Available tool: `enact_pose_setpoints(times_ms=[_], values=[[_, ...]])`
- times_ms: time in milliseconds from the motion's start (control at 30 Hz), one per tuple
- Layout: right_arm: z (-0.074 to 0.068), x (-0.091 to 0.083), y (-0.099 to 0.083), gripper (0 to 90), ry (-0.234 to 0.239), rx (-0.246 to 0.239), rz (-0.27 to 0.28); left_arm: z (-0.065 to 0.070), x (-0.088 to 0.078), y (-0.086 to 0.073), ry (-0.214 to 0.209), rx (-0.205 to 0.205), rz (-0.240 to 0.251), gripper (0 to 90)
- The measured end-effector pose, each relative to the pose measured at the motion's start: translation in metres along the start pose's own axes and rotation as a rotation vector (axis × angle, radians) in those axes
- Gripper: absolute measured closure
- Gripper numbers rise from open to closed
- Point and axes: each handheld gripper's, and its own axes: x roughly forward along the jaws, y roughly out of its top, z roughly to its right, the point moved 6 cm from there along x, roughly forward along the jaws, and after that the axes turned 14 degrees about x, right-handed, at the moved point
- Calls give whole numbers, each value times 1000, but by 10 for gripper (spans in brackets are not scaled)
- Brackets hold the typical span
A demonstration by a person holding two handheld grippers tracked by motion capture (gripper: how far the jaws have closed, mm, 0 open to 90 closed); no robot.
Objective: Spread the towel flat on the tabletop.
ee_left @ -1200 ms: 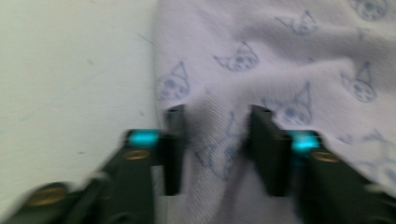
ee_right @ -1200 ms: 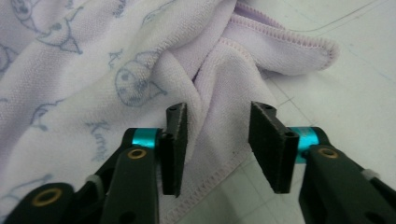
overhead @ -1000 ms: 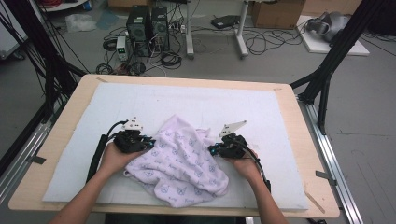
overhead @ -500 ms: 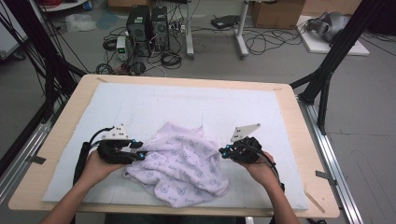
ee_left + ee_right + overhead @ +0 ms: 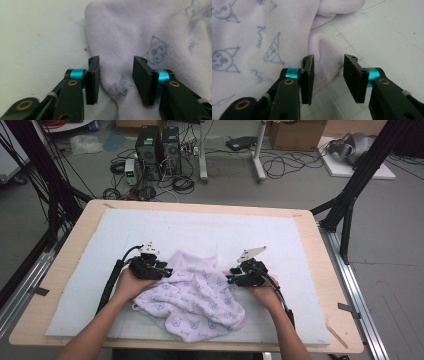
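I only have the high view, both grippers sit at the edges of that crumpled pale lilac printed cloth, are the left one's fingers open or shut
Observer: Open. The left gripper has a fold of the pale lilac printed cloth between its fingers, unpinched.
Operator: And the right one?
Observer: The right gripper is open too, straddling a small raised peak at the cloth's hemmed edge.
Operator: What's under that peak?
Observer: The white table mat, faintly gridded with thin lines.
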Motion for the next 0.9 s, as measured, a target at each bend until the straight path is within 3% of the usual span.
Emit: enact_pose_setpoints(times_ms=[67,133,167,300,367,500,567,633,667,767,833,867,900], values=[[0,0,0,684,5,-11,3,0,-1,-1,-19,2,-6,708],[-2,1,0,820,40,-9,-7,1,-2,0,-31,-3,0,815],[-4,1,0,849,56,-15,-13,1,-3,0,-30,-7,-1,830],[-7,-2,0,865,43,-41,-24,2,-9,2,-16,21,-6,847],[-8,-8,2,868,41,-51,-5,3,-12,3,-7,27,3,847],[-6,-26,13,869,25,-55,32,-7,-34,15,64,-5,94,848],[-2,-38,25,869,2,-53,55,-16,-43,22,96,-22,118,851],[5,-51,39,871,-27,-56,71,-27,-53,32,158,-24,146,854],[5,-51,39,871,-27,-56,71,-27,-53,32,158,-24,146,855],[25,-78,78,874,-124,-56,125,-56,-68,69,292,-3,189,856],[39,-90,102,872,-174,-14,184,-72,-68,89,375,35,185,841],[47,-93,112,862,-206,8,214,-79,-65,95,402,29,173,786],[54,-94,119,816,-237,32,237,-85,-62,96,402,-1,148,689]])
